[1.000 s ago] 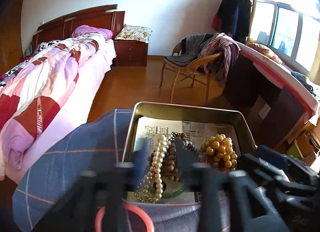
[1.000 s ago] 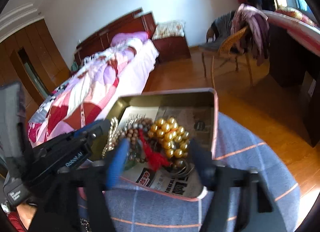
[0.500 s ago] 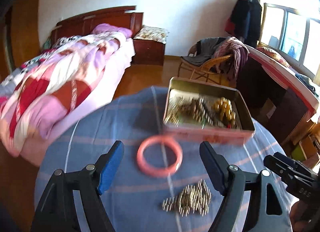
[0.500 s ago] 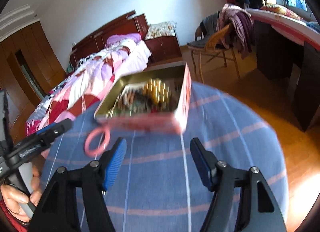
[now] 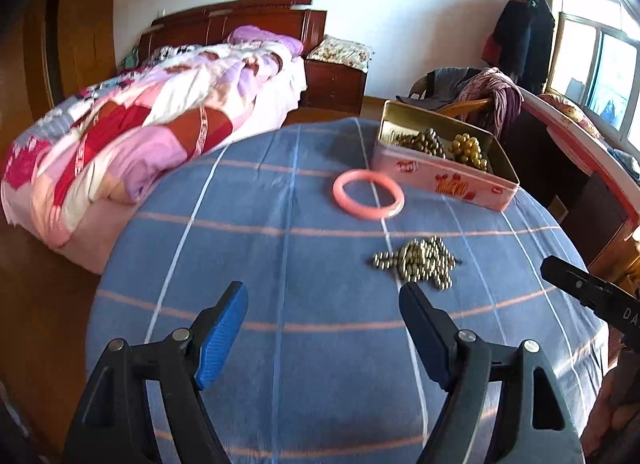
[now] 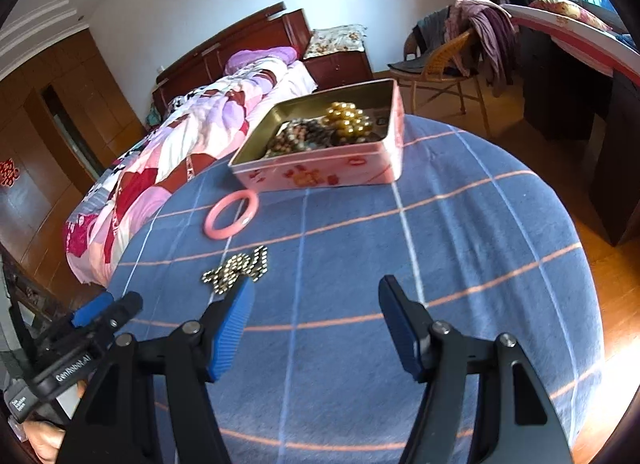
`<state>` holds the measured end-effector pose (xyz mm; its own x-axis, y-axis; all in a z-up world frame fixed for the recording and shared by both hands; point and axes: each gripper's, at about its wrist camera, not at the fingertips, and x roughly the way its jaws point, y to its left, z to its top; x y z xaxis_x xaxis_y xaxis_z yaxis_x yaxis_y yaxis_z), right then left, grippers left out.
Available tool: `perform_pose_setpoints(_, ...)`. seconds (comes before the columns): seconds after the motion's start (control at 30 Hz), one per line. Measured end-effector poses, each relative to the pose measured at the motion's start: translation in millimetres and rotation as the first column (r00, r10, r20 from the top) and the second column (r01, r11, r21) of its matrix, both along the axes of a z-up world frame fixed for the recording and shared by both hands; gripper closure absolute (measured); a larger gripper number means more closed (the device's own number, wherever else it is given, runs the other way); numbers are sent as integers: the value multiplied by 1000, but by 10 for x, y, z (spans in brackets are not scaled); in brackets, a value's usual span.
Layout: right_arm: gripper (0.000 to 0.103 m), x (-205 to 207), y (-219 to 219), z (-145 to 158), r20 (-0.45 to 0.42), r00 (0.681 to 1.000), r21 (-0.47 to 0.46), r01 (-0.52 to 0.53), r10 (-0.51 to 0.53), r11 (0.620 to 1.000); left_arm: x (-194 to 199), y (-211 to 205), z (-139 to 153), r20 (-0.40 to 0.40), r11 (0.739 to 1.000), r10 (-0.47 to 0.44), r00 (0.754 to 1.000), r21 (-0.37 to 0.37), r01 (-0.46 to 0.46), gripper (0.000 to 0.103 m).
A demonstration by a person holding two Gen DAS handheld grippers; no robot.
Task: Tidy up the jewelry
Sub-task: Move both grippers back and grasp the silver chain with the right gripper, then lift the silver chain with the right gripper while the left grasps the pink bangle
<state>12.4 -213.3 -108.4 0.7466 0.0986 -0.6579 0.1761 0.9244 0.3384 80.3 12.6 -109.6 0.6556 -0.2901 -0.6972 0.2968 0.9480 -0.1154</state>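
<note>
A pink tin box [image 5: 460, 184] [image 6: 320, 174] holds several bead strings, among them gold beads [image 6: 349, 119] and dark beads [image 6: 296, 138]. In front of it on the blue checked cloth lie a pink bangle [image 5: 368, 199] [image 6: 231, 214] and a heap of small brass-coloured beads [image 5: 420, 262] [image 6: 238, 267]. My left gripper [image 5: 322, 338] is open and empty, held back from the bead heap. My right gripper [image 6: 316, 328] is open and empty, to the right of the heap. The left gripper also shows at the lower left of the right wrist view [image 6: 92, 324].
The round table [image 6: 500, 264] is covered by the blue cloth. A bed with a pink quilt [image 5: 140, 132] stands to the left. A wicker chair with clothes [image 6: 452, 60] and a dark desk [image 6: 572, 84] stand behind on the right.
Both grippers have pulled back from over the tin box toward the table's near side. The bangle and the brass bead heap have come into view in front of them.
</note>
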Motion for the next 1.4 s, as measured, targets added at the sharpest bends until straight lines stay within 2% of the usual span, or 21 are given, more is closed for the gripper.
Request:
perform_pose_setpoints(0.1,39,0,92,-50,-15,1000,3,-23,23,1000,-73,63,-45,-2,1000,5,1000,0,-5,25)
perform_pose_setpoints(0.27,39,86,209,-81,-31,998,-34,-54,53,998,-129,122,-49,35,998,12,999,55,-14,25)
perform_pose_setpoints(0.4,39,301,358,-114,-50,995,-66,-91,88,994,-105,202,-31,40,998,31,999,55,-33,25)
perform_pose_setpoints(0.57,38,686,681,-240,-123,977,-120,-187,172,975,-62,289,-15,42,997,53,998,50,-55,25)
perform_pose_setpoints(0.7,38,834,836,-295,-143,972,-140,-206,186,968,-36,340,-9,56,996,58,997,72,-62,25)
perform_pose_setpoints(0.83,32,908,904,-370,-174,967,-188,-216,184,958,27,365,-32,50,995,56,997,77,-59,25)
perform_pose_setpoints(0.9,36,882,940,-382,-173,966,-228,-230,193,946,44,357,-46,47,996,49,998,72,-52,25)
perform_pose_setpoints(0.97,54,847,948,-382,-170,967,-284,-234,191,930,57,344,-53,43,997,41,998,65,-43,25)
perform_pose_setpoints(1.0,59,820,920,-383,-166,967,-306,-238,194,922,67,334,-55,41,997,36,999,60,-38,25)
perform_pose_setpoints(1.03,72,810,878,-374,-162,967,-307,-238,196,921,77,323,-58,39,998,31,999,55,-33,25)
perform_pose_setpoints(1.07,81,795,803,-366,-158,967,-291,-238,199,927,86,311,-60,37,998,27,999,51,-29,25)
perform_pose_setpoints(1.23,86,747,475,-339,-128,966,-109,-240,226,965,133,239,-84,16,999,6,1000,32,-6,25)
perform_pose_setpoints(1.27,86,702,378,-339,-114,969,-50,-227,221,973,138,224,-85,11,1000,-1,1000,23,0,25)
perform_pose_setpoints(1.4,87,557,254,-269,-64,979,33,-191,193,981,187,143,-90,4,1000,-17,1000,21,17,25)
